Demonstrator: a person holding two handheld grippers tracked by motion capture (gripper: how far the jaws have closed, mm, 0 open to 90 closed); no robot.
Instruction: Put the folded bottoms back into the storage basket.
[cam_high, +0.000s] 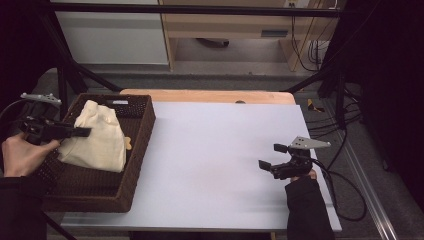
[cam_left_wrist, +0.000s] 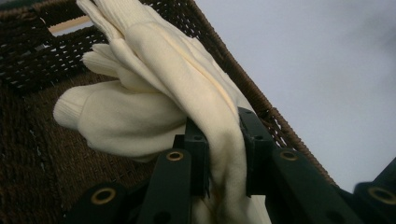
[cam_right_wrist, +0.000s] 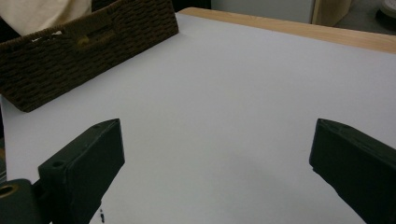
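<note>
No brand, label or writing can be read on anything here. The left gripper (cam_left_wrist: 224, 154), seen in the left gripper view, has its black jaws pinching a fold of cream knitted cloth (cam_left_wrist: 154, 93), soft and ribbed at its rolled cuff-like ends. In the high view that cloth (cam_high: 97, 137) hangs partly over and inside the dark brown woven wicker basket (cam_high: 137, 150), a rectangular tray with low walls and a slot handle in its far wall, which stands at the left end of the worktop (cam_high: 220, 150) with its left side beyond the white sheet's edge. The left gripper (cam_high: 82, 132) reaches in from over the basket's left wall.

The worktop is covered by a smooth, matt white sheet; a light wooden strip shows along its far edge. From the basket's right wall to the right gripper (cam_high: 272, 156) the sheet lies bare and wide. The right gripper sits near the right edge, its jaws spread wide with nothing between them, low over the sheet in the right gripper view.
</note>
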